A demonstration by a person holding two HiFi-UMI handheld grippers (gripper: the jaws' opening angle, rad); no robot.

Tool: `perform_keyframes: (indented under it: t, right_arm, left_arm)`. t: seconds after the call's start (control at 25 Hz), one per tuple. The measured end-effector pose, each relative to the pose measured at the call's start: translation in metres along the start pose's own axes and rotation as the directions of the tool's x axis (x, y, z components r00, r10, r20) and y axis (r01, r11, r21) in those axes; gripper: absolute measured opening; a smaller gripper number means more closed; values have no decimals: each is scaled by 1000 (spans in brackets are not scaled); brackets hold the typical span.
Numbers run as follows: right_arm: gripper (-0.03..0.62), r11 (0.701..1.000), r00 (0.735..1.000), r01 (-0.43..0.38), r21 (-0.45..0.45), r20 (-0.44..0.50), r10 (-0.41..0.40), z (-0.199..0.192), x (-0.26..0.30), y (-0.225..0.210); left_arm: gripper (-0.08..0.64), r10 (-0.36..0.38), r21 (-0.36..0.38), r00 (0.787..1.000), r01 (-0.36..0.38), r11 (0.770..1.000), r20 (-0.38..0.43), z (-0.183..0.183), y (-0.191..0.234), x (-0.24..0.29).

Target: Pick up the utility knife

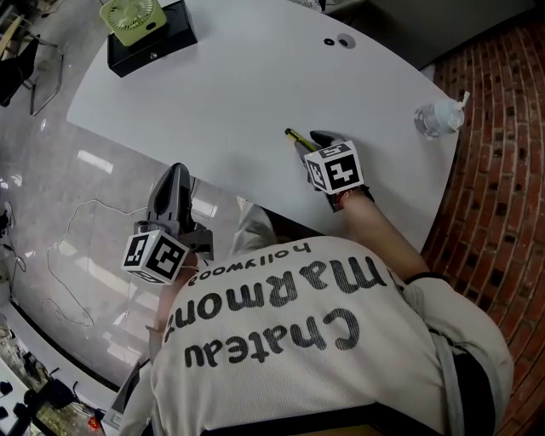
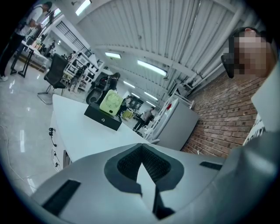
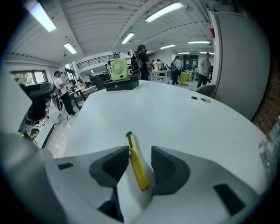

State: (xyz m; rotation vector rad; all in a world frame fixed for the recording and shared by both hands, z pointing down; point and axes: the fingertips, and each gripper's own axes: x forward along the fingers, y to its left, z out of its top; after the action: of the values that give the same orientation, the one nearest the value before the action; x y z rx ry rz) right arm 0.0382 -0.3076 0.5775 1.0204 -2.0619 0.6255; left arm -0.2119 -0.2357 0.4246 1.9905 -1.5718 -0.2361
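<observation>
**Head view and both gripper views, read left to right.**

- **Left gripper** (image 1: 176,169): held off the table's (image 1: 255,81) near edge, over the floor (image 1: 51,170). Its own view (image 2: 141,146) shows the pads meeting at the tips with nothing between them.
- **Fan** (image 1: 132,17) on a black box (image 1: 157,43): at the table's far left corner, well apart from the work.
- **Knife** (image 1: 297,138): yellow with a dark end, lying flat on the table close to its near edge.
- **Right gripper** (image 1: 317,139): tilted down onto the table over the knife, jaws partly open, one to each side of it. In its own view (image 3: 140,151) the knife (image 3: 137,165) runs lengthwise up the gap. Its far end is against the left pad and a gap shows at the right pad, so nothing is gripped yet.
- **Bottle** (image 1: 438,117): at the table's right edge, clear of the task.

**Step in hand, as judged:** closing on the knife.
- The knife sits off-centre and slightly askew in the gap, so a small sideways shift to centre it would let both pads land together.
- The tips should stay low against the table so that the thin body cannot slip beneath the pads.
- The lift should wait until both long sides are borne on.
- If one pad leads, the knife may slide or spin.

**Writing:**
- The sweater (image 1: 324,341) reads "Chateau Marmont" in large letters and "Hollywood" in smaller ones, upside down in the head view.
- The left cube (image 1: 156,254) and the right cube (image 1: 334,168) carry square markers only.
- No brand is legible on the knife or the fan.
</observation>
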Motion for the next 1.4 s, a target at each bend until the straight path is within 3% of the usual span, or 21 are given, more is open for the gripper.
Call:
perform_keyframes:
  t: [0.12,0.84,1.4]
  right_arm:
    - [164,999,1000,16,-35,0,-16,-1,1,1]
    - [153,999,999,42,-25,-23,-43,-1,3,2]
    - [94,997,997,75,-10,-35,-75,-1,2,8]
  left_arm:
    - [2,-2,-3,1000,2,1000,2,-1,0,-1]
    - [2,-27,-28,1000,27,999,9,-5,0,-5]
    - [2,-34,-43,999,35,998,21,-3,1,-17]
